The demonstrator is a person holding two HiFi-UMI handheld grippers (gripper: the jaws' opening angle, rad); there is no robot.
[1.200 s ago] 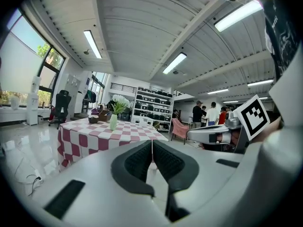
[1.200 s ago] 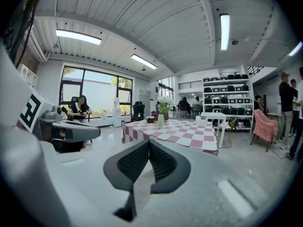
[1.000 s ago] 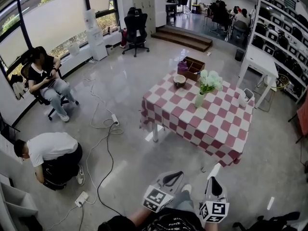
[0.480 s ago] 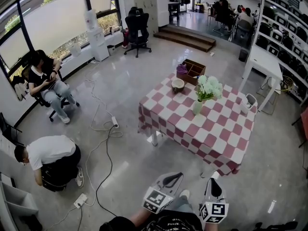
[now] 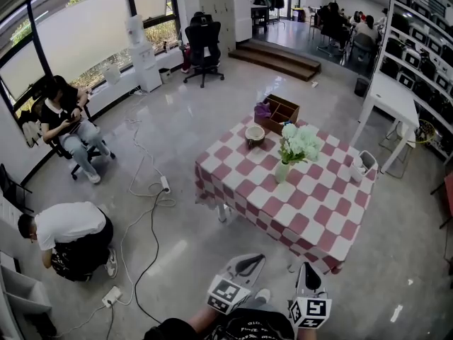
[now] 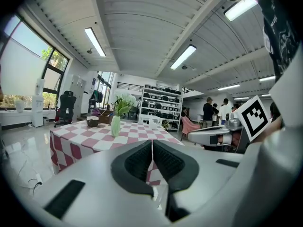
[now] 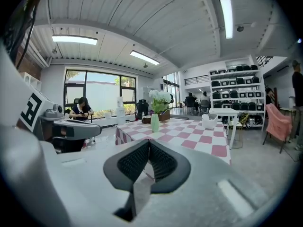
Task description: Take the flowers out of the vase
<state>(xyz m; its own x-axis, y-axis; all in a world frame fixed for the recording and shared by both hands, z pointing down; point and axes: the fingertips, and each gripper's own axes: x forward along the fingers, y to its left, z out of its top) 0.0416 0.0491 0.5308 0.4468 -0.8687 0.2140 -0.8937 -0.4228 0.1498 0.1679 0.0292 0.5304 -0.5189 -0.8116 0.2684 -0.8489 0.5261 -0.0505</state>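
Green slender vase [image 5: 282,172] of white flowers [image 5: 301,142] may topple on the checked table [image 5: 297,222] if stems drag sideways; left tongs [image 5: 249,262] and right tongs [image 5: 306,269], closed and empty, are far off.

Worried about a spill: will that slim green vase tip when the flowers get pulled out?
Probably tippy: the vase looks tall and narrow, with the flowers spreading far wider above it. It may also lift or slide, standing loose on the checked tablecloth. Bracing it seems wise.
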